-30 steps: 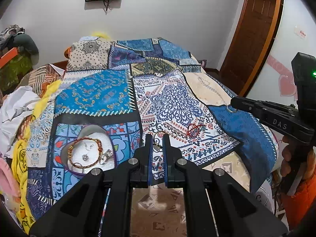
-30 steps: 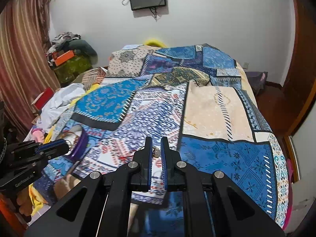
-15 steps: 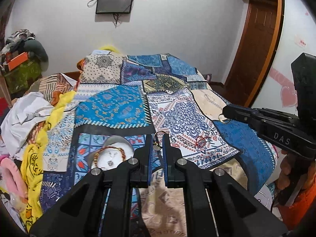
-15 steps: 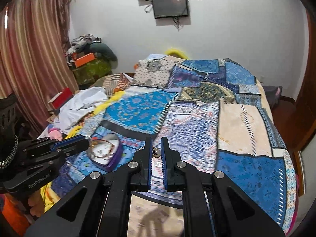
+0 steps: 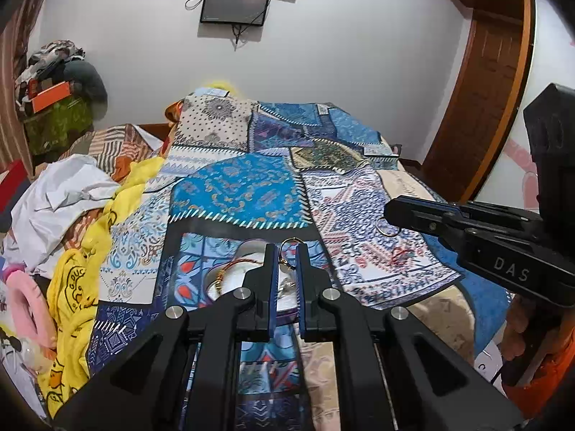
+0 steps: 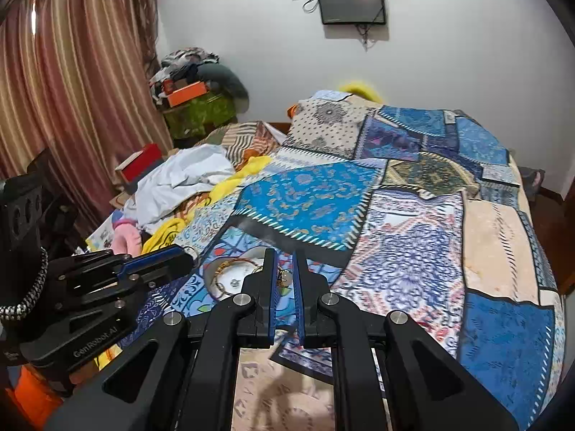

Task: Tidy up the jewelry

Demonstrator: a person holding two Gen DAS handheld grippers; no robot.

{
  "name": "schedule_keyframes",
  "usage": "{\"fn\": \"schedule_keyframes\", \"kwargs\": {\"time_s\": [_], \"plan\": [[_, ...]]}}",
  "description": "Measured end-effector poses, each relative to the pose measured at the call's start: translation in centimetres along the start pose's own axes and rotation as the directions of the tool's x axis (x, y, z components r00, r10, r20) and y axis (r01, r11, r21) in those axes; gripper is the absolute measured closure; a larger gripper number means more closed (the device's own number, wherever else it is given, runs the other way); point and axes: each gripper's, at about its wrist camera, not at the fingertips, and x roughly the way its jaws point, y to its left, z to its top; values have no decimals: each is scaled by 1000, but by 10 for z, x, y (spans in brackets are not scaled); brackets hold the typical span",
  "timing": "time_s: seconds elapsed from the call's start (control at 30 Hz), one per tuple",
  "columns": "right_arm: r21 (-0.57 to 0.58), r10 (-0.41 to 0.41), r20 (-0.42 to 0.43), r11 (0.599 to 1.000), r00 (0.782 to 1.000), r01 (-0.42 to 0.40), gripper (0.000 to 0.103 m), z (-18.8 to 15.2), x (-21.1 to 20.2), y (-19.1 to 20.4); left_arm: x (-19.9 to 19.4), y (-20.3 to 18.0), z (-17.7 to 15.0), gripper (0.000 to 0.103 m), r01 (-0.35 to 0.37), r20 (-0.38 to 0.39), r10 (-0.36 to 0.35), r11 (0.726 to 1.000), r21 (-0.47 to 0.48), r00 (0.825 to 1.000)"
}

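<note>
Two tongs, left tongs and right tongs, are each pinching a hoop earring nearly closed, seemingly carrying both toward the jewelry dish; releasing there is coming next.

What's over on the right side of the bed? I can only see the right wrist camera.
Observer: A brown wooden door stands there, beyond the bed's edge.
Child: Is any jewelry lying on the blanket?
Observer: Yes, a small red loop lies on the patterned bedspread, near the tip of your right hand-held gripper.
Child: How does my gripper look from the side?
Observer: A thin ring hangs down from its tip.
</note>
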Motion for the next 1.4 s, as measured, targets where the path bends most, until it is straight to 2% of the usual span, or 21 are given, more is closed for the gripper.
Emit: {"fn": "schedule_keyframes", "kwargs": {"time_s": [0.37,0.77,1.03,1.4], "plan": [[-41,32,-87,998,996,-36,96,0,44,20,28,35,-18,96,-20,-80,16,999,-48,997],[-49,47,-199,997,979,-58,96,-10,94,27,56,47,-25,96,-13,-133,5,998,-60,991],[-36,50,-236,998,970,-60,96,-14,112,24,67,51,-27,96,-21,-157,11,998,-62,988],[-61,59,-259,995,964,-77,95,-17,114,29,65,49,-24,96,-46,-153,37,997,-56,987]]}}
